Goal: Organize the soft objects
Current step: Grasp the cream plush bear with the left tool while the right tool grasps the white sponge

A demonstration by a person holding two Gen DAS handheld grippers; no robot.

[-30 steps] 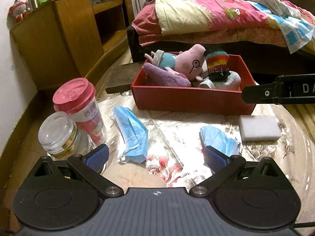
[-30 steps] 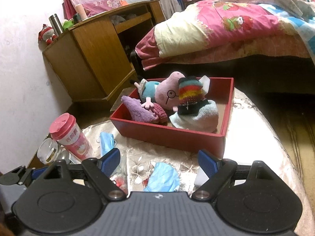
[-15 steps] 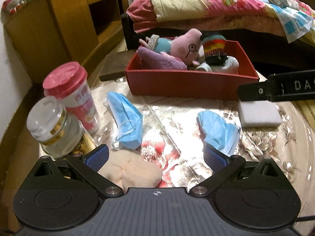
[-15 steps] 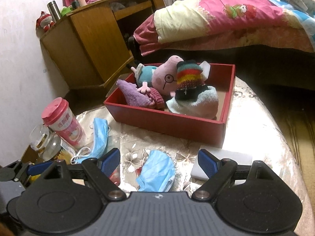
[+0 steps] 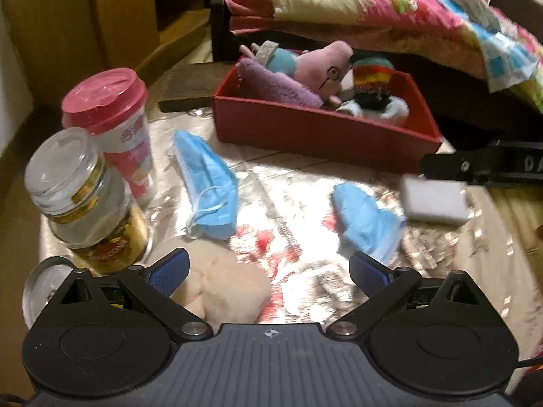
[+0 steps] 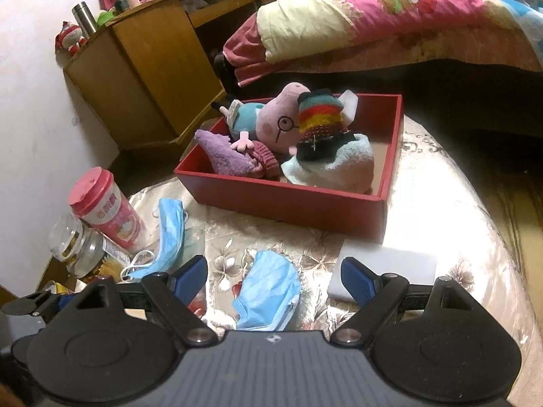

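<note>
A red box (image 5: 315,132) (image 6: 281,200) at the table's far side holds a pink pig plush (image 6: 278,125), a purple cloth (image 6: 224,156), a striped knit piece (image 6: 319,115) and a pale blue towel (image 6: 339,166). Two blue face masks lie on the table: one at the left (image 5: 207,183) (image 6: 169,234), one in the middle (image 5: 366,220) (image 6: 268,291). A white sponge (image 5: 434,200) (image 6: 387,264) lies at the right. A beige soft lump (image 5: 224,288) lies just before my open left gripper (image 5: 269,269). My right gripper (image 6: 273,279) is open and empty above the middle mask.
A pink-lidded cup (image 5: 115,129) (image 6: 105,213) and a glass jar (image 5: 88,200) (image 6: 73,247) stand at the table's left edge. A wooden cabinet (image 6: 152,61) stands at the back left and a bed (image 6: 390,20) behind the box. The right gripper's side shows in the left wrist view (image 5: 482,166).
Both grippers have pulled back and tilted down toward the table. The beige lump has come into the left wrist view and the middle mask lies nearer the right gripper. Both stay open.
</note>
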